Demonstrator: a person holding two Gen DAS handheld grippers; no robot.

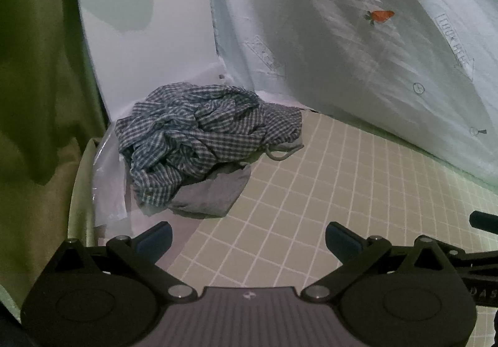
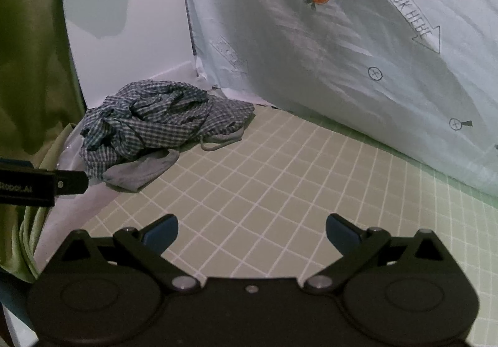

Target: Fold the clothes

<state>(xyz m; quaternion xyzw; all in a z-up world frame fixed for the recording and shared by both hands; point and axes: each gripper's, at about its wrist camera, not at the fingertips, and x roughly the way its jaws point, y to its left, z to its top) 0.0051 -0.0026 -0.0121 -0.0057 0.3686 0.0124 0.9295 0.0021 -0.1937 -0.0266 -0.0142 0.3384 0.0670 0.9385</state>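
The clothes (image 1: 205,141) are lying crumpled in the mat's (image 1: 326,191) far left corner. Both grippers, left (image 1: 249,238) and right (image 2: 252,233), are being held short of them, jaws apart, nothing gripped. Judged: an edge is needing to be pinched.

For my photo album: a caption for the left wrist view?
Open left gripper faces crumpled checked shirt on gridded mat.

Each handheld gripper, left gripper (image 1: 248,238) and right gripper (image 2: 252,232), has a matte black body with two round housings, silver pivot screws and angled black linkage arms ending in dark blue finger pads (image 2: 162,232). The left one's centre plate is grey and ribbed. White lettering marks a black side bar (image 2: 28,188).
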